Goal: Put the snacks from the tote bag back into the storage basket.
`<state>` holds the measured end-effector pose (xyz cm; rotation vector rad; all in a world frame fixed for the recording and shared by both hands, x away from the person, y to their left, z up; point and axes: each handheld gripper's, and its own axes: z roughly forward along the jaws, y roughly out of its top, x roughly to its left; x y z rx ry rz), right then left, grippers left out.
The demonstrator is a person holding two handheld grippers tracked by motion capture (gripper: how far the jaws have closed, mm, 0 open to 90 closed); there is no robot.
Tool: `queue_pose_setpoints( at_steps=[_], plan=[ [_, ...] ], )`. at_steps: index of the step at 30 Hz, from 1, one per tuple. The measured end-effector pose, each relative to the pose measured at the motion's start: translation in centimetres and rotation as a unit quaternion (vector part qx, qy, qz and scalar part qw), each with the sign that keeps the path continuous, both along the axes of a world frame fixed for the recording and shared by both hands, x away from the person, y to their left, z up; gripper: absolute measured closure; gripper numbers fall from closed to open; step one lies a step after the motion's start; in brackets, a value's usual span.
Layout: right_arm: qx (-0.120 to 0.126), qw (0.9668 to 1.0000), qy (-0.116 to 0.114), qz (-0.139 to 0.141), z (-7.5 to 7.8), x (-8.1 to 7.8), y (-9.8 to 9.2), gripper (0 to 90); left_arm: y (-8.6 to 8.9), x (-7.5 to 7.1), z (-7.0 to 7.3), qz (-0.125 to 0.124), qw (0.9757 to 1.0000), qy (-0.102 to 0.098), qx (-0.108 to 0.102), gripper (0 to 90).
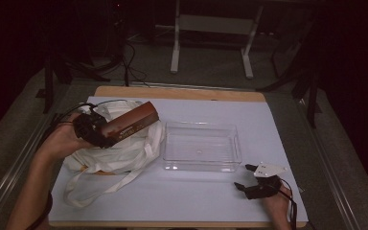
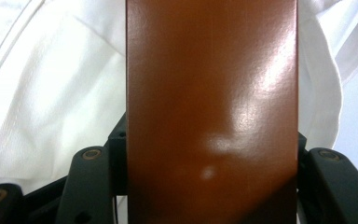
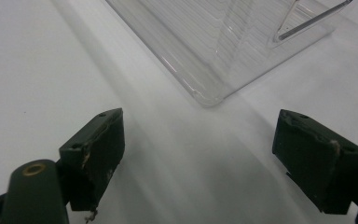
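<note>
The left gripper is clamped on a long brown box, its two black jaws pressing the box's opposite narrow sides, as the left gripper view shows with a jaw flush against each edge of the brown box. The box is a slim rectangular carton with a glossy, smooth brown skin that throws back a soft highlight; one long face carries small pale print too fine to read. Its long axis runs straight out from between the fingers, and in the high view it points up and to the right, the free end raised and aimed toward the far left corner of the clear plastic tray. The held end sits between the pads, the rest overhangs a rumpled white cloth tote bag just below, its soft flat straps looping toward the near table edge. The tray is shallow, rectangular, transparent and hard, with rounded corners. The right gripper rests low on the pale matte table cover, jaws spread wide with nothing between them, the tray's near corner just ahead of its fingertips.
</note>
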<state>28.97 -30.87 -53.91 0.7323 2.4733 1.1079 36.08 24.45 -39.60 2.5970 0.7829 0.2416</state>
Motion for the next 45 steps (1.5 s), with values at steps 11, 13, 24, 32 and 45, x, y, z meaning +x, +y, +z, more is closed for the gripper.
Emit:
queue_pose_setpoints(
  at_steps=[11, 13, 24, 32, 45],
  plan=[
    [0.000, 1.0000, 0.000, 0.000, 0.0, 0.0, 0.0, 16.9, -1.1, 0.2, 0.3, -0.015, 0.9998, 0.002, 0.010, 44.0],
    [0.000, 1.0000, 0.000, 0.000, 0.0, 0.0, 0.0, 16.9, -1.4, 0.3, 0.4, -0.017, 0.9998, 0.001, 0.013, 44.0],
    [-0.001, 1.0000, -0.001, 0.002, 0.0, 0.0, 0.0, 16.9, -2.8, 0.5, 0.6, -0.033, 0.9994, 0.000, 0.015, 43.9],
    [-0.002, 1.0000, -0.001, 0.002, 0.0, 0.0, 0.0, 16.9, -3.9, 0.7, 0.7, -0.046, 0.9987, -0.003, 0.021, 44.0],
    [-0.002, 1.0000, -0.001, 0.002, 0.0, 0.0, 0.0, 16.9, -5.9, 1.0, 0.9, -0.068, 0.9973, -0.004, 0.027, 44.0]
  ],
)
